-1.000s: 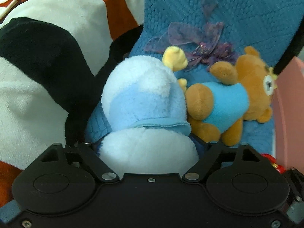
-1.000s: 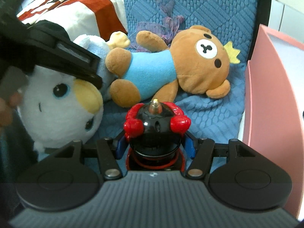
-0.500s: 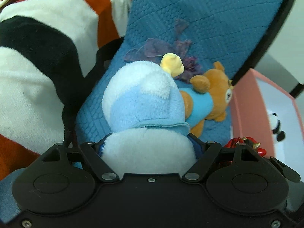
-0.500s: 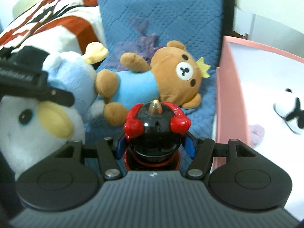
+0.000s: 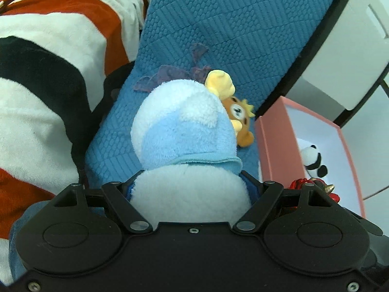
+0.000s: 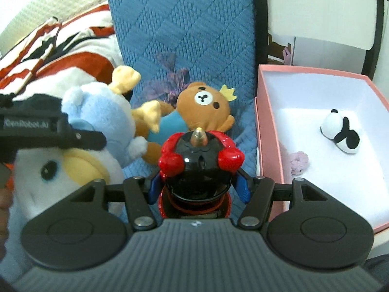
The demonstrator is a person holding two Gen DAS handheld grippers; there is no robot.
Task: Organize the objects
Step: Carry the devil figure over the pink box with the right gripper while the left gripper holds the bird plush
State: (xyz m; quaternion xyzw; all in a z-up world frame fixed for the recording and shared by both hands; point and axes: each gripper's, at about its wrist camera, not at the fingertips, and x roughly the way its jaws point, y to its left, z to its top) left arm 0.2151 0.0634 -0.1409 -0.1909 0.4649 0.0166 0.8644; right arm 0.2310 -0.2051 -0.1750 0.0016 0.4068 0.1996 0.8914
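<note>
My left gripper [image 5: 189, 189] is shut on a white and light-blue penguin plush [image 5: 184, 133] and holds it above the blue quilted cushion [image 5: 231, 24]. The plush [image 6: 80, 150] and the left gripper also show at the left of the right wrist view. My right gripper [image 6: 199, 187] is shut on a red and black toy robot [image 6: 199, 160], held up beside the pink box [image 6: 267, 136]. A brown bear plush [image 6: 204, 107] in a blue shirt lies on the cushion. In the box lie a panda toy [image 6: 340, 133] and a small pink plush [image 6: 299, 161].
A striped red, white and black blanket [image 5: 48, 73] is heaped at the left. The pink box [image 5: 274, 136] stands right of the cushion, its top open. A white cabinet with black frame [image 5: 352, 48] is behind it. A purple bow [image 6: 175, 82] lies on the cushion.
Both grippers have risen and drawn back with their toys. The pink box and its inside have come into fuller view at the right; the bear looks smaller and farther off.
</note>
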